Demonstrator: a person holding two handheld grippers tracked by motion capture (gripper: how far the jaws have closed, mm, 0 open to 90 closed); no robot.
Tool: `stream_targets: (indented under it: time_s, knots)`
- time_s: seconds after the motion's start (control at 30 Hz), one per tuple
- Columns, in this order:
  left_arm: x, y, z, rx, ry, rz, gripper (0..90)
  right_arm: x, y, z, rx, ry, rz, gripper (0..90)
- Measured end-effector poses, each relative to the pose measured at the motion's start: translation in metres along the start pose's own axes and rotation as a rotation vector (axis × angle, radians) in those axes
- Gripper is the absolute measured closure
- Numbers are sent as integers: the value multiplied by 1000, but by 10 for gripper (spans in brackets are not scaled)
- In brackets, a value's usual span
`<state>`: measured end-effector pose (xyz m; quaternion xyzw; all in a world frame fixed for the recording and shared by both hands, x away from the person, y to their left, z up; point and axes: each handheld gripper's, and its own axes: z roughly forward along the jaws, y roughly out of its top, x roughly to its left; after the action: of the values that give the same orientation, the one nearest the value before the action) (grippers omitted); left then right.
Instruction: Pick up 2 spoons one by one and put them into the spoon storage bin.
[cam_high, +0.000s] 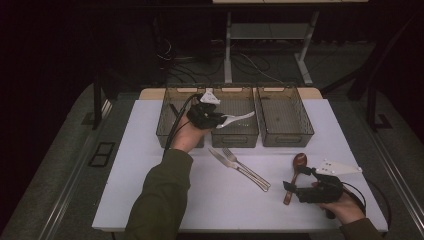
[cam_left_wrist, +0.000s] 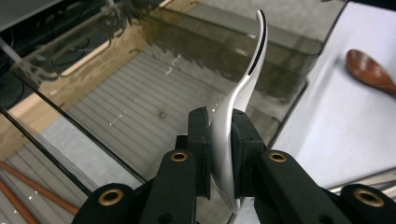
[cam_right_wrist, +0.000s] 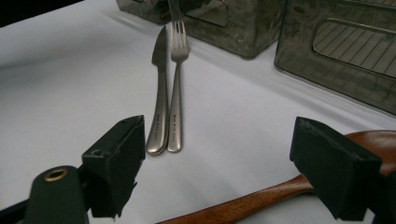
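My left gripper (cam_high: 218, 120) is shut on a silver spoon (cam_high: 239, 118) and holds it over the middle of three smoky clear bins (cam_high: 235, 136). In the left gripper view the spoon (cam_left_wrist: 240, 93) stands on edge, pinched between the black pads (cam_left_wrist: 200, 140), with the bin's ribbed floor (cam_left_wrist: 130, 93) below it. My right gripper (cam_high: 296, 184) rests near the table's front right, open. Its jaws stand wide over the handle of a wooden spoon (cam_right_wrist: 252, 201). A steel knife (cam_right_wrist: 159, 93) and fork (cam_right_wrist: 176, 84) lie side by side on the white table ahead of it.
The left bin (cam_high: 167, 131) holds brown chopsticks (cam_left_wrist: 23, 186). The right bin (cam_high: 286, 136) stands beside the middle one. The knife and fork (cam_high: 241, 168) lie at mid-table, with the wooden spoon (cam_high: 297, 167) to their right. White tabletop (cam_high: 135, 165) stretches to the left.
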<state>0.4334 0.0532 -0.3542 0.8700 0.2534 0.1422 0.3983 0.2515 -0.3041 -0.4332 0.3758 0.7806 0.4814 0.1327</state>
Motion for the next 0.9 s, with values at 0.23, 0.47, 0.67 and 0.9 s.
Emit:
stream_targets:
  time_s: [0.23, 0.47, 0.67, 0.9]
  knots:
    - [-1, -3, 15, 45, 12, -18, 804, 0, 0, 0, 0, -1, -2, 184]
    - [0, -6, 26, 91, 7, -27, 801, 0, 0, -1, 1, -1, 2, 185]
    - [-2, -6, 30, 75, -8, -69, 684, 1, 0, -1, 2, -4, 3, 185]
    - [-3, -4, 27, 42, -21, -64, 614, 0, 0, -2, 0, -4, -1, 185]
